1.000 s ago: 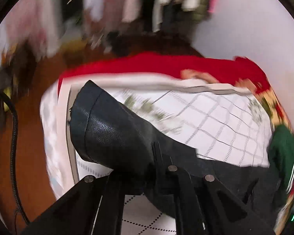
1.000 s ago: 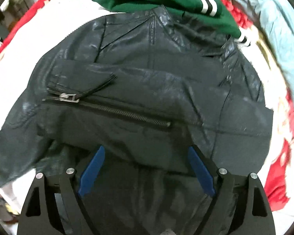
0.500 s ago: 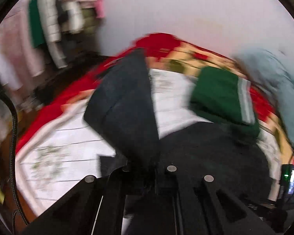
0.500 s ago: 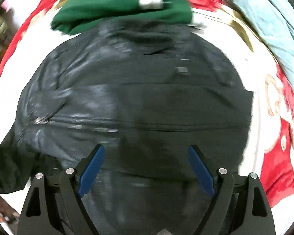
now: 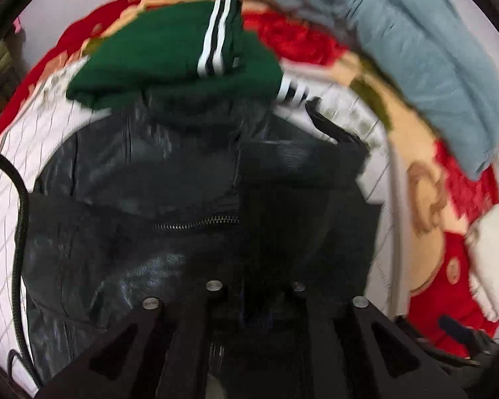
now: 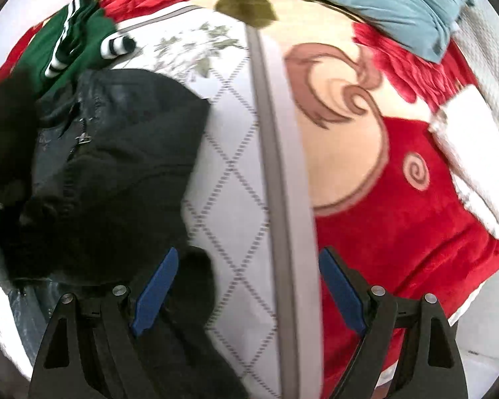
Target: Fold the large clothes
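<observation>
Left wrist: blurred, seemingly leather jacket [image 5: 183, 206] pinched, glossy, creased.

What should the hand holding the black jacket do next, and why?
Probably lower and release. The left gripper seems shut on a fold of the black leather jacket, already carried across its body, while the right gripper hangs open beside it over the quilted white mattress.
</observation>
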Tool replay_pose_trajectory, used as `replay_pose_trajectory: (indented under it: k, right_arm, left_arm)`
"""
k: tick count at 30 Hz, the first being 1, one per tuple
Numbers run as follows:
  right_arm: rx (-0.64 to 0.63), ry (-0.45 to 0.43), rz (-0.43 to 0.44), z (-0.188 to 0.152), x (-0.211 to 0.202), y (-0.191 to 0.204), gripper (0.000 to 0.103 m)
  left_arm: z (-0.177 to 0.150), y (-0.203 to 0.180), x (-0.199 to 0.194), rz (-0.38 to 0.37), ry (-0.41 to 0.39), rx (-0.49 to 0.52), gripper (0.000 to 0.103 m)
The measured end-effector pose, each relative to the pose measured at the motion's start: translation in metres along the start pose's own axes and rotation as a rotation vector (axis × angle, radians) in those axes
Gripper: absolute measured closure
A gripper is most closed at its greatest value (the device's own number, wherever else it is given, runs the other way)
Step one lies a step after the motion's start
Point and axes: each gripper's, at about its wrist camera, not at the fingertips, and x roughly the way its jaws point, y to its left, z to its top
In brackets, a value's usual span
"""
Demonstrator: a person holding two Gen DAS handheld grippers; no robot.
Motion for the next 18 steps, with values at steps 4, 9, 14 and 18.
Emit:
replay_pose_trajectory:
  k: [4,9,14,18]
  right_arm:
    - [0.016,-0.052,0.06,-0.003,-0.009,-0.013,0.015]
    - [0.03,-0.057,0.149,0.004,-0.014,-0.011,0.015]
    - [0.069,-0.012,0.298,0.017,-0.015,0.005,0.015]
    - [0.087,0.046,0.417,0.029,-0.002,0.027,0.023]
  left_arm:
    - [-0.005,0.007,0.008,-0.01,0.028,-0.031,0.0]
    - [-0.005,0.017,-0.009,0.001,0.001,-0.047,0.0]
    - [-0.01,0.05,-0.037,0.067,-0.033,-0.11,0.0]
    - [-0.025,0.098,-0.056,0.177,-0.061,-0.184,0.0]
